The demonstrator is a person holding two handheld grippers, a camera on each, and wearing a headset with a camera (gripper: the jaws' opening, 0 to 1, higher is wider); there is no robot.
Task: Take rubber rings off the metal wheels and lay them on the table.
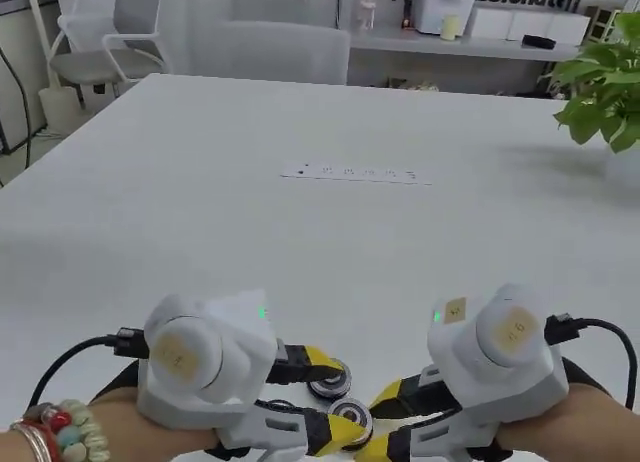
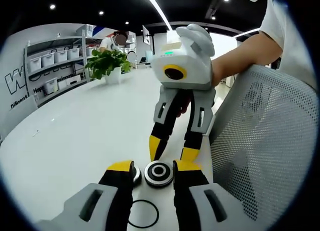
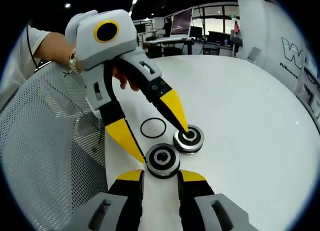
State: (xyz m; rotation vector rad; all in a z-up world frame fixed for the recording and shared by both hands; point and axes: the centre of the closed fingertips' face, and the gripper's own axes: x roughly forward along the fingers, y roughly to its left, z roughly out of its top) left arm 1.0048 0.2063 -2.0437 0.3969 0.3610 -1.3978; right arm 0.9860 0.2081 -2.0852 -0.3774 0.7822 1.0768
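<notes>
Two small metal wheels with dark rubber rims lie close together at the near table edge: one wheel [image 1: 351, 414] [image 2: 159, 173] [image 3: 162, 160] sits between the spread jaws of my left gripper [image 1: 335, 400] [image 2: 154, 167] [image 3: 164, 145], which is open. That gripper's other fingertip rests over the second wheel [image 1: 330, 383] [image 3: 189, 139]. My right gripper [image 1: 378, 422] [image 2: 172, 150] [image 3: 161, 175] faces it, open, its tips just short of the nearer wheel. A loose black rubber ring [image 2: 142, 213] [image 3: 153, 127] lies flat on the table beside the wheels.
The white table [image 1: 330, 232] stretches far ahead, with a small printed strip [image 1: 355, 174] at mid-table. A potted plant [image 1: 600, 92] stands at the far right. A mesh chair back [image 2: 270, 141] [image 3: 45, 141] sits right behind the table's near edge.
</notes>
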